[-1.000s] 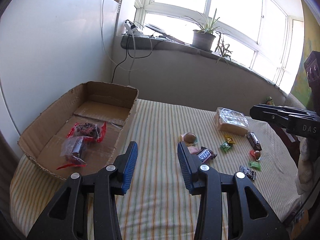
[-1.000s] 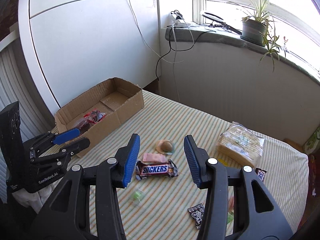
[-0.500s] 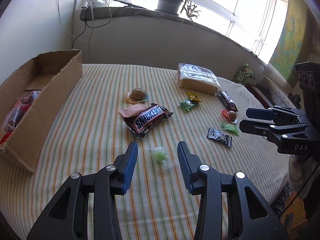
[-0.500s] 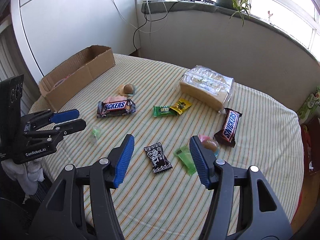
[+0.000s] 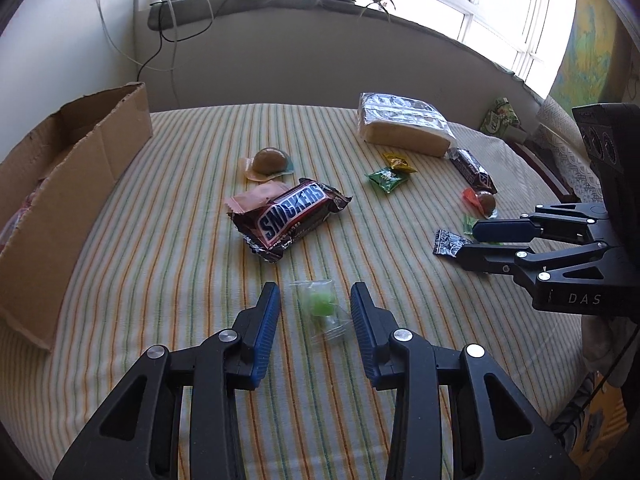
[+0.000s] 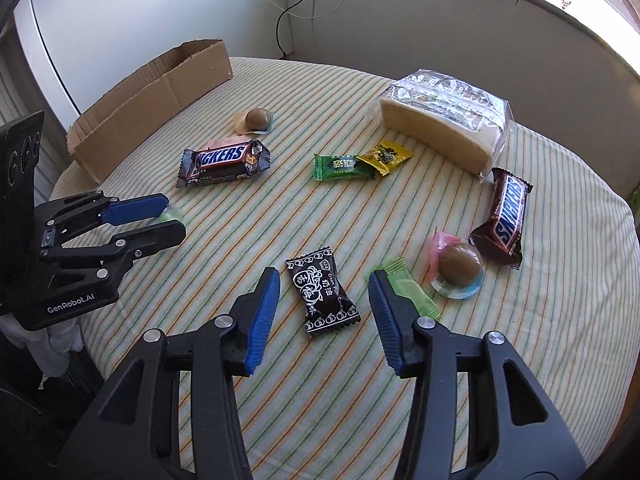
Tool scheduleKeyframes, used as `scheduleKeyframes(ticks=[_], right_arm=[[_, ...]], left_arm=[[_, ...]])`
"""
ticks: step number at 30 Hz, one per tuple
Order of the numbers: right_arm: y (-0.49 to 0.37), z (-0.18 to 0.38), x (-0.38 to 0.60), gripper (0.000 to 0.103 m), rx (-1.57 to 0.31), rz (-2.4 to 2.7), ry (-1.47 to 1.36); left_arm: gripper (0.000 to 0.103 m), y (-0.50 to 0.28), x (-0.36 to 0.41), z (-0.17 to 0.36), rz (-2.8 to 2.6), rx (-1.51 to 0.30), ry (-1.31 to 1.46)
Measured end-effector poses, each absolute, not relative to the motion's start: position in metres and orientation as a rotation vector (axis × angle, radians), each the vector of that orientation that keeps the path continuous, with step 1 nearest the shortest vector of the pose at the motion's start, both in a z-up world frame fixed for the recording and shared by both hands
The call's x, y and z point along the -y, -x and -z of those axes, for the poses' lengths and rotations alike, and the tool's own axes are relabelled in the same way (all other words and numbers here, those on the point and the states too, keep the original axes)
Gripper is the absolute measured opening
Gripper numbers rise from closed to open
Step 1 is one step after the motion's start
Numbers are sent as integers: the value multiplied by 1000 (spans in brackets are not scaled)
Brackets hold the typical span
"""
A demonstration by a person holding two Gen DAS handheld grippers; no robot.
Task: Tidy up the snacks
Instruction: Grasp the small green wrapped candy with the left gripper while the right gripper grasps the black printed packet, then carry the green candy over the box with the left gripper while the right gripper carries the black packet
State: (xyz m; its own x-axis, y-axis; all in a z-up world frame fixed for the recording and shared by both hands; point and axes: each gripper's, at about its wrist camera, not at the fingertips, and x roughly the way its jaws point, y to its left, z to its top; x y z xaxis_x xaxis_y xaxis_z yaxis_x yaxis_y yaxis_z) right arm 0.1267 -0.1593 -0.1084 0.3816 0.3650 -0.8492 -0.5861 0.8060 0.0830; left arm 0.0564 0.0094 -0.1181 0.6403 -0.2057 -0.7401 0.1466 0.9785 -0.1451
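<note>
Snacks, loose, on striped table [image 6: 560, 184], with 1 cardboard box [image 6: 160, 92] at the far left edge as their probable destination; its contents are mostly hidden from both views. Item 1: green candy in clear wrapper [image 5: 320, 304], lying between the pads of my left tongs [image 5: 316, 316], which have just been narrowing but stand apart, not pressing on it. Item 2: black-wrapped candy [image 6: 322, 290], lying flat between the pads of my right tongs [image 6: 322, 312], which have likewise just been closing and are not yet touching it. Item 3: pale green packet [image 6: 408, 292], just beside my right tongs' outer pad and partly under it in view. Item 4: round brown sweet in a clear cup [image 6: 458, 270], next to that. Items 5 and 6: 2 Snickers bars, one mid-table [image 6: 224, 160], one near the right edge [image 6: 506, 216]. Item 7: wrapped sponge cake [image 6: 444, 116], far side. Items 8 and 9: green and yellow sachets [image 6: 360, 162], touching. Risks, as I judge them: the clear wrapper is slick and crumpled, so my left pads may pinch only film and drop the candy on lifting; my right outer pad may catch the pale green packet and drag it along; both candies lie flat, so pads closing too high would slide over them.
</note>
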Motion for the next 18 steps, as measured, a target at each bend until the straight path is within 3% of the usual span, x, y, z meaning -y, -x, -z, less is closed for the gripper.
scheduleKeyframes(ticks=[3,5,8,18], right_arm=[[-128,113,157,37,-1020,-617,265],[-128,114,155,37,-1016,-614,275],[-128,114,154,27,-1013,-600,288],[-128,106,157,26,-1005,-590,272]], left_arm=[[20,-56,-9,119,200,-849,69],[19,-57,-9,120,196,-844,66],[19,-57,-9,120,196,-839,61],[17,-52,-12,113,191,-813,67]])
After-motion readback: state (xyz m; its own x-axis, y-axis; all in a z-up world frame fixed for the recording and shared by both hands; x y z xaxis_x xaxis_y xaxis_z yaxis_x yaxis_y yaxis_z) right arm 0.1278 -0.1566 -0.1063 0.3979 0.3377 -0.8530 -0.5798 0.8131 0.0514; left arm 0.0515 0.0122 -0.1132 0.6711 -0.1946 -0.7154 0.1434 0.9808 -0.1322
